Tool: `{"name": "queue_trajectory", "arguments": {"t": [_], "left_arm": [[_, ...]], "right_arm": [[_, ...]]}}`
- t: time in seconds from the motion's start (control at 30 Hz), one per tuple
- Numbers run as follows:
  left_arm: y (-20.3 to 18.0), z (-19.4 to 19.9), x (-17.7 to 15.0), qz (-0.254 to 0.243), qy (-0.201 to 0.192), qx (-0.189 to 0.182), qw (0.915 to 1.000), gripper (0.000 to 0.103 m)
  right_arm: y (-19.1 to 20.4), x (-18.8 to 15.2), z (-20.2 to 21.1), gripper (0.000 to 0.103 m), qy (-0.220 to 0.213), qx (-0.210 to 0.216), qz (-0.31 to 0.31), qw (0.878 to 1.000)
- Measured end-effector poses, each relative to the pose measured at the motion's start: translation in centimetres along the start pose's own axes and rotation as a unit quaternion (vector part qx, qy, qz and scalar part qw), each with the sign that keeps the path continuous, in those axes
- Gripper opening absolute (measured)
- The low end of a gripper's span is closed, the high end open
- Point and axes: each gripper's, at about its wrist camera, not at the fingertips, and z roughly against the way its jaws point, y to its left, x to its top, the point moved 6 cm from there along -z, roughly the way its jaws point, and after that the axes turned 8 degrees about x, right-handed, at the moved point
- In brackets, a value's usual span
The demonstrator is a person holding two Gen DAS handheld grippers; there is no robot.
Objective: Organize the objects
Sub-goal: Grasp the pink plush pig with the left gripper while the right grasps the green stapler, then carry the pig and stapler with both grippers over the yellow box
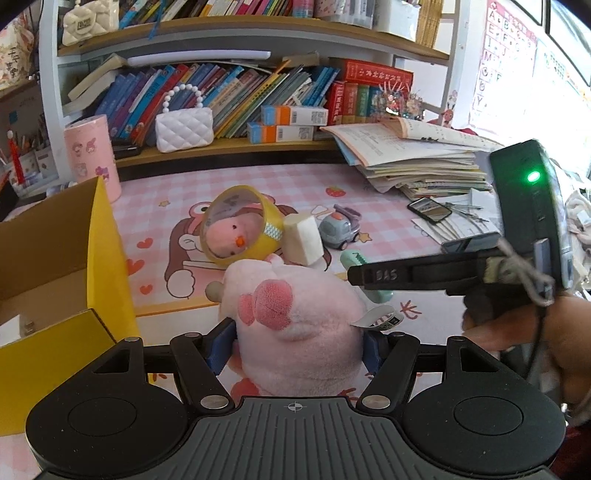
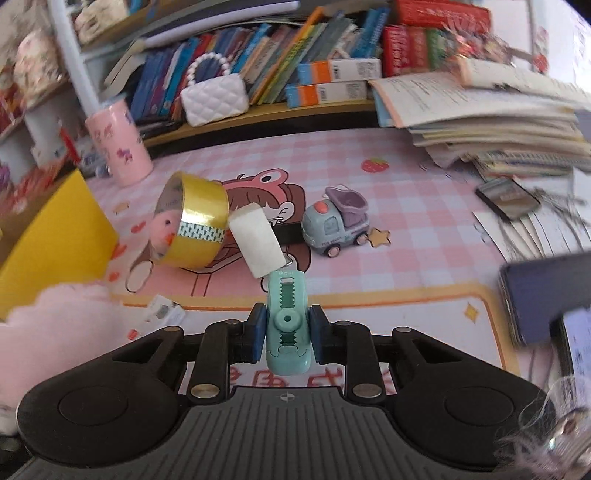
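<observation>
clamping pink plush point(image 1: 295, 328), left gripper point(image 1: 295, 349); right gripper point(image 2: 286, 334) pinches teal clip point(image 2: 286, 321).

Far side: bookshelf point(image 1: 236, 33) w/ leaning books point(image 1: 229, 92), white quilted purse point(image 1: 183, 127) w/ bead handle on lower shelf, two orange-blue boxes point(image 1: 291, 123) stacked right of it. Pink cup point(image 1: 93, 155) far left. Paper/workbook stack point(image 1: 417, 158) far right, phone point(image 1: 429, 209) near it. Pink checked mat point(image 1: 369, 206) underneath.

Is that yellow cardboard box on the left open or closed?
Open. The yellow box has its flap standing upright, and the left wrist view looks straight into its brown cardboard inside.
</observation>
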Motion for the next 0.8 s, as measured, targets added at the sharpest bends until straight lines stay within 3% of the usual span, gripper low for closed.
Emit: {"name": "queue_trajectory", "arguments": {"t": [0.27,0.8], "left_arm": [[0.0,1.3,0.0,0.011,-0.024,-0.017,0.9995,0.067],[1.6,3.8,-2.2,0.022,-0.031,-0.053,0.9979,0.067]], "right_arm": [[1.5,-0.5,4.3,0.023,-0.032,0.008,-0.018,0.999],[4.7,-3.8,6.8,0.023,-0.020,-0.016,0.000,1.000]]}}
